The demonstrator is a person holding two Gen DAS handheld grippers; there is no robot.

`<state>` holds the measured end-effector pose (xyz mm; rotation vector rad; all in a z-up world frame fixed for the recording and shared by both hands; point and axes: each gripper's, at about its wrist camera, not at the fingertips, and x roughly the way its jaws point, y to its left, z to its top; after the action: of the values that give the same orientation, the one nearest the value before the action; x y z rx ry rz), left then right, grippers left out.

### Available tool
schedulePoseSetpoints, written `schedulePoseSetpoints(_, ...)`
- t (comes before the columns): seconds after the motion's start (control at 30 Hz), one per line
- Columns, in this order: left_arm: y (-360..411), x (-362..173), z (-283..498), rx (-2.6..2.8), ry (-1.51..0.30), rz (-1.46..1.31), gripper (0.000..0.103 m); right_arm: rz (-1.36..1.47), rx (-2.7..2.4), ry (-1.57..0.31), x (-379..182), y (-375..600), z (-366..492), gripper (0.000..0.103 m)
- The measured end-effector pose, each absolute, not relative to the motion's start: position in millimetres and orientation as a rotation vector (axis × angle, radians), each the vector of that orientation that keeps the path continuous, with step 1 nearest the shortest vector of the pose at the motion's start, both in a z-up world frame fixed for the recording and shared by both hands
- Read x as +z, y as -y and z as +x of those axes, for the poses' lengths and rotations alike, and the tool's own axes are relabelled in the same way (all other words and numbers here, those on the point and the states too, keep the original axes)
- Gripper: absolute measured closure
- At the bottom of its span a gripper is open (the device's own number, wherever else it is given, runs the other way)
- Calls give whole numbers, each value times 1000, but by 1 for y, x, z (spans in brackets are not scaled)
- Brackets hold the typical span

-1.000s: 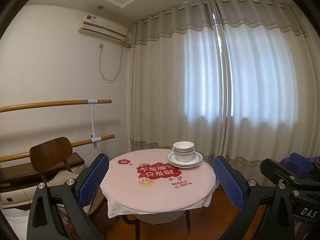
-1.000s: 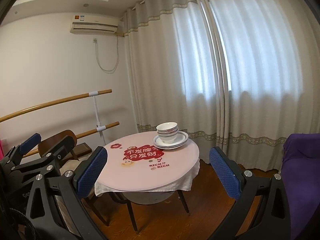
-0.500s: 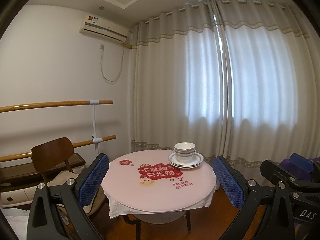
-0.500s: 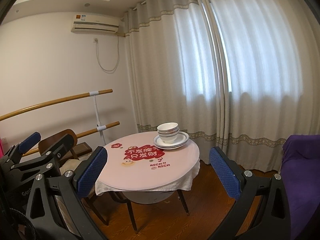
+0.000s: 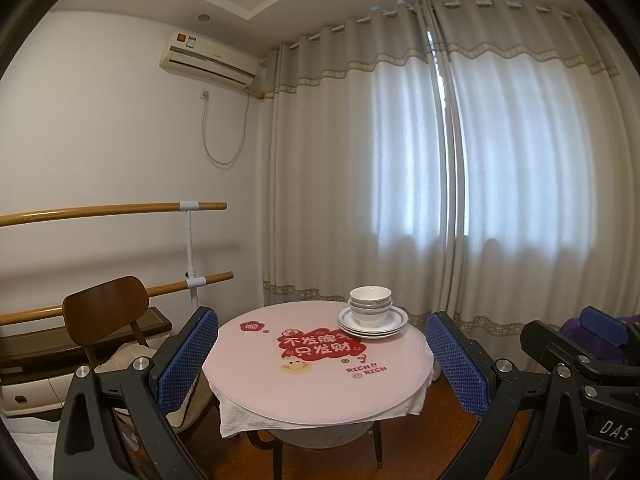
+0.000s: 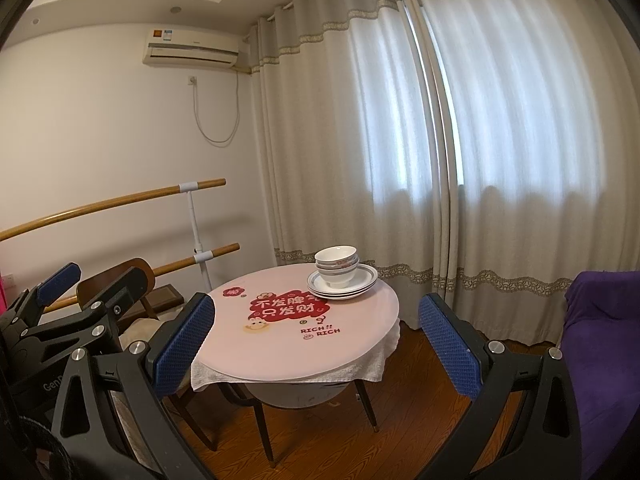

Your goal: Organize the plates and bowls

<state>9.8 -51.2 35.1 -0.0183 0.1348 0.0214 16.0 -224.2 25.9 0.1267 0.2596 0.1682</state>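
Right wrist: chair [image 6: 120,280] (beside table [image 6: 360,344])

Wooden chair [image 5: 106,312], curtains [image 5: 420,184], air conditioner [image 5: 208,58]

The number of stacked plates [image 5: 373,325] cannot be counted with certainty in either view; only thin overlapping rims are seen. The nested bowls [image 6: 336,266] hide one another, so that only the top interior is shown. The table's [image 5: 320,396] base is largely concealed by the white cloth [image 5: 236,420] under the round top. The wooden chair [image 5: 106,312] is partly covered by the left gripper's finger [image 5: 186,356], and its seat is mostly hidden. The purple sofa [image 6: 604,344] is cut off by the right wrist view's edge. The small print beside the red sticker [image 6: 286,306] is too small to be read fully.
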Motion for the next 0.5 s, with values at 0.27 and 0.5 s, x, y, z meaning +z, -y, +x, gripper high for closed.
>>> schedulePoseSetpoints(0.27, 51, 34, 8, 23, -132, -19, 1, 126, 169, -258, 26, 224, 16, 0)
schedulePoseSetpoints(0.5, 51, 34, 8, 24, -129, -18, 1, 126, 168, -259, 25, 224, 16, 0)
